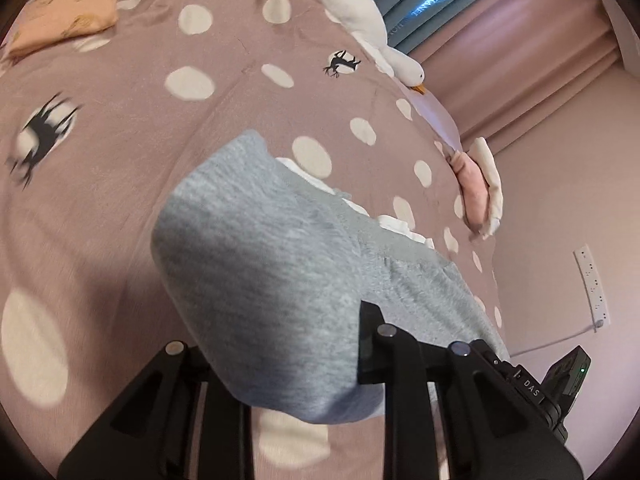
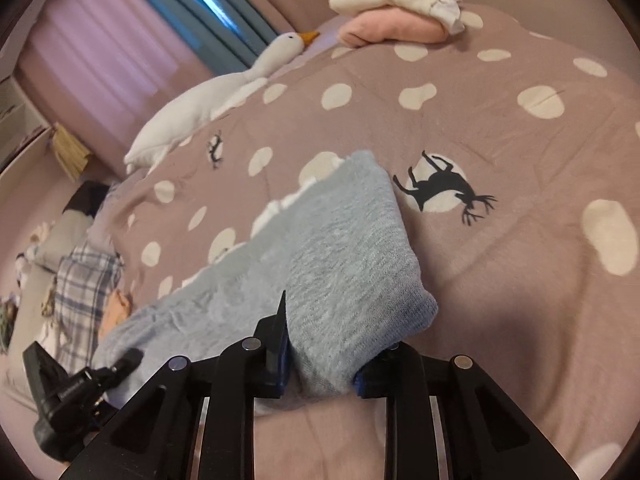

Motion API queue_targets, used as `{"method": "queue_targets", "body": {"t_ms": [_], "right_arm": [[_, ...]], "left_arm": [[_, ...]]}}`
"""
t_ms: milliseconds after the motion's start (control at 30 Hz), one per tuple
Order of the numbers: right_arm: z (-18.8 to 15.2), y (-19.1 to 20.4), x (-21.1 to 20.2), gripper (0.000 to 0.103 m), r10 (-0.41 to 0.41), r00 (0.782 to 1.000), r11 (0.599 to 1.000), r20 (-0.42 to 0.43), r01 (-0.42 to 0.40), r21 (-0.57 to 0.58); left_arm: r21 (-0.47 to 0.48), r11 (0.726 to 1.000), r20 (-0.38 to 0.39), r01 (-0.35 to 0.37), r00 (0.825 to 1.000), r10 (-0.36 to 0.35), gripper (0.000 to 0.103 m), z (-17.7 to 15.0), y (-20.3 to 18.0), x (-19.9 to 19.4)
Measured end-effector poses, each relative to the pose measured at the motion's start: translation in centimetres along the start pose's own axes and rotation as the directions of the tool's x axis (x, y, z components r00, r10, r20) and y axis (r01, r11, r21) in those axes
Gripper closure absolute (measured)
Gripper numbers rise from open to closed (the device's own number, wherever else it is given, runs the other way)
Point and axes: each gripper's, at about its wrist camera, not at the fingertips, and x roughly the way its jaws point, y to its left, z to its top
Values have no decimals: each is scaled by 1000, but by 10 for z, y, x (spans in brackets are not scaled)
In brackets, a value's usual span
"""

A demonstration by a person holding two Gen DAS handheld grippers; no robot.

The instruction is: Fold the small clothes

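Note:
A small grey knit garment with a white frilled edge (image 1: 256, 264) lies folded over on the pink spotted bedspread (image 1: 120, 128). My left gripper (image 1: 288, 364) is shut on the garment's near end, the cloth bulging between its fingers. In the right wrist view the same garment (image 2: 344, 248) runs up from my right gripper (image 2: 324, 364), which is shut on its other near corner. The left gripper also shows at the lower left of the right wrist view (image 2: 80, 384).
A white goose plush (image 2: 224, 96) lies along the bed's far edge. Folded pink and white clothes (image 2: 396, 16) sit at the far corner. A folded orange garment (image 1: 64, 16) and plaid cloth (image 2: 84, 292) lie nearby. Pink curtains (image 1: 520, 40) hang behind.

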Motion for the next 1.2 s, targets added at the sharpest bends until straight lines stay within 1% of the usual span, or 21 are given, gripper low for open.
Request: {"method": "queue_targets", "body": {"t_ms": [67, 167, 233, 333, 367, 433, 533, 633, 733, 933, 1000, 1067, 1133, 1200], "right_arm": [[-9, 0, -12, 78, -4, 1000, 1000, -4, 4, -15], [-20, -1, -23, 78, -6, 1000, 1000, -17, 6, -30], [-28, -3, -28, 78, -14, 999, 1000, -29, 13, -26], [-37, -8, -36, 78, -23, 999, 1000, -36, 23, -6], [-42, -9, -39, 78, -35, 999, 999, -34, 35, -9], [-49, -6, -39, 78, -61, 998, 998, -34, 61, -22], [-58, -6, -37, 78, -90, 995, 996, -41, 89, -29], [-64, -10, -30, 78, -115, 992, 993, -59, 113, -26], [-69, -12, -23, 78, -140, 988, 990, -69, 138, -31], [-75, -17, -19, 78, -166, 983, 986, -77, 164, -38], [-76, -20, -19, 78, -165, 983, 986, -78, 163, -33], [-77, -22, -19, 78, -165, 983, 986, -80, 164, -28], [-79, -23, -18, 78, -164, 983, 986, -83, 163, -22], [-80, -24, -17, 78, -164, 983, 986, -86, 163, -20]], "left_arm": [[7, 1000, -5, 12, 1000, -12, 80, -12, 1, -13], [45, 999, -14, 6, 1000, -6, 80, -34, 0, -31], [76, 997, -23, -4, 1000, 6, 80, -48, -1, -40], [93, 996, -38, -19, 999, 22, 80, -64, 1, -47], [93, 995, -41, -26, 999, 30, 80, -68, 2, -48], [126, 991, -42, -50, 998, 55, 80, -75, 3, -48], [168, 982, -59, -88, 993, 99, 79, -82, 8, -41], [179, 977, -93, -116, 987, 134, 77, -90, 17, -31], [208, 968, -107, -143, 980, 168, 73, -97, 21, -27], [196, 973, -123, -123, 981, 149, 70, -92, 22, -44], [206, 969, -113, -134, 981, 159, 68, -91, 19, -53], [228, 962, -81, -150, 982, 172, 67, -90, 12, -64], [259, 950, -19, -174, 983, 185, 67, -88, 5, -78], [267, 944, 29, -196, 980, 195, 62, -84, 0, -87]]}}
